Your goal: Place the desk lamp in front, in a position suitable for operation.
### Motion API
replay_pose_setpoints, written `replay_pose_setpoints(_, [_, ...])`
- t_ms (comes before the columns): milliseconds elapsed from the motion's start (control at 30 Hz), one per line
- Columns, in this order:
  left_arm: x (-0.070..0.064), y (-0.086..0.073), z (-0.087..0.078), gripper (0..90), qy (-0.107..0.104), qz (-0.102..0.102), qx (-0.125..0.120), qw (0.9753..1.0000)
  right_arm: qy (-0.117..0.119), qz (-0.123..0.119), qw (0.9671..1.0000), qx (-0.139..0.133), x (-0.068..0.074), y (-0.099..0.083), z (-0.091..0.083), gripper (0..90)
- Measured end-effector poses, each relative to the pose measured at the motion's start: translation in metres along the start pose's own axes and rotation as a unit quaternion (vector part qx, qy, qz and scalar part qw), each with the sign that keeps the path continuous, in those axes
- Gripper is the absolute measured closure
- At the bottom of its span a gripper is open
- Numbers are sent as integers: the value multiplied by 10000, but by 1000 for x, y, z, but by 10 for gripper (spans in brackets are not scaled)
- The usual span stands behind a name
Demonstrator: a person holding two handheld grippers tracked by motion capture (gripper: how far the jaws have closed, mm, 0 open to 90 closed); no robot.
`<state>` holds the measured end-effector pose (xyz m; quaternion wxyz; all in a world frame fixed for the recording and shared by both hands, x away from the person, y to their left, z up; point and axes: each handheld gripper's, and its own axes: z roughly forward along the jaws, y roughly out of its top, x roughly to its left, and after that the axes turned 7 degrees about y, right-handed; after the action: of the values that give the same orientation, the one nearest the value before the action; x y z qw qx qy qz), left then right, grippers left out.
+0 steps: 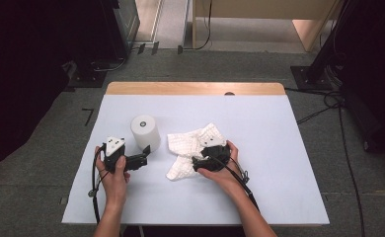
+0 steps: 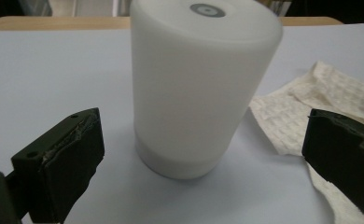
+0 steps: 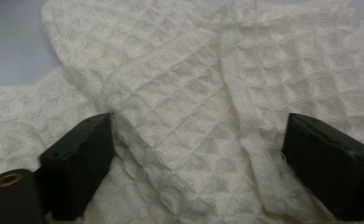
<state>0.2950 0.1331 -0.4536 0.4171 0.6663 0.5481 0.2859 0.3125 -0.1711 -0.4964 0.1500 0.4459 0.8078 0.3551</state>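
**A:** How many things are on the table (image 1: pixel 279 197)?

**B:** Two. One white cylinder (image 1: pixel 145 131) and one white waffle cloth (image 1: pixel 193 143). There are two grippers too, one in each hand.

**A:** Which way does the cylinder point?

**B:** It stands straight up. Its long way goes up and down. On its flat top is a small grey ring (image 2: pixel 207 10).

**A:** And the cloth?

**B:** It lies crumpled and folded over itself, just right of the cylinder. Its long way runs from far to near.

**A:** Where is the left gripper (image 1: pixel 143 155)?

**B:** It sits near and a bit left of the cylinder and points right. In the left gripper view its jaws are wide apart and hold nothing. The cylinder stands between them, a bit farther off, and does not touch them.

**A:** And the right gripper (image 1: pixel 198 163)?

**B:** It rests on the cloth and points left. In the right gripper view its jaws are wide apart, with folds of cloth bunched up between them. They are not squeezing it.

**A:** Is anything in the way?

**B:** The cloth's edge lies close to the cylinder, by the left gripper's right jaw.
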Motion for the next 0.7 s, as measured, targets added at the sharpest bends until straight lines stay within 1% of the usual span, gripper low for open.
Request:
replay_pose_setpoints(33, [-1, 0, 1, 0, 27, -28, 4, 10000, 9, 18, 10000, 21, -1, 0, -1, 177])
replay_pose_setpoints(67, [-2, 0, 2, 0, 62, -55, -6, 10000, -12, 46, 10000, 8, -2, 0, -1, 239])
replay_pose_setpoints(133, [-5, 1, 4, 0, 78, -52, -22, 10000, 60, 42, 10000, -31, -3, 0, -4, 369])
replay_pose_setpoints(167, [-6, 1, 5, 0, 100, -50, -26, 9999, 32, 32, 10000, -34, -3, 0, -6, 509])
replay_pose_setpoints(200, [-8, 1, 6, 0, 116, -37, -20, 9999, -104, -27, 9999, -81, -3, 0, -7, 663])
replay_pose_setpoints(233, [-12, 1, 9, 0, 172, 10, -8, 9999, -178, -95, 9997, -133, -4, 1, -12, 768])
replay_pose_setpoints(267, [-12, 1, 9, 0, 172, 10, -8, 9999, -178, -95, 9997, -133, -4, 1, -12, 768])
replay_pose_setpoints(300, [-14, 1, 11, 0, 218, 11, -3, 9998, -171, -61, 9996, -227, -6, 1, -16, 788])
replay_pose_setpoints(333, [-16, 1, 13, 0, 256, 2, 1, 9997, -229, -21, 9993, -295, -6, 1, -20, 796])
replay_pose_setpoints(367, [-18, 1, 15, 0, 320, 8, -2, 9995, -299, -7, 9987, -422, -9, 1, -26, 799])
replay_pose_setpoints(433, [-21, 2, 20, 0, 455, -24, -48, 9989, -443, 175, 9968, -647, -13, 1, -39, 797])
replay_pose_setpoints(500, [-25, 3, 26, 0, 540, -35, -40, 9985, -547, 292, 9951, -774, -18, -2, -51, 790])
replay_pose_setpoints(533, [-27, 4, 29, 0, 580, -62, 12, 9983, -572, 292, 9948, -786, -21, -4, -56, 784])
replay_pose_setpoints(567, [-29, 5, 32, 0, 621, -96, 13, 9980, -573, 299, 9948, -783, -24, -6, -61, 779])
replay_pose_setpoints(600, [-31, 5, 34, 0, 667, -77, 39, 9977, -588, 290, 9947, -790, -26, -9, -64, 772])
replay_pose_setpoints(633, [-34, 6, 39, 0, 755, -69, 34, 9971, -586, 300, 9951, -733, -30, -15, -69, 761])
replay_pose_setpoints(667, [-34, 6, 39, 0, 755, -69, 34, 9971, -586, 300, 9951, -733, -30, -15, -69, 761])
replay_pose_setpoints(700, [-37, 7, 43, 0, 860, -69, 40, 9963, -578, 321, 9952, -718, -32, -18, -70, 755])
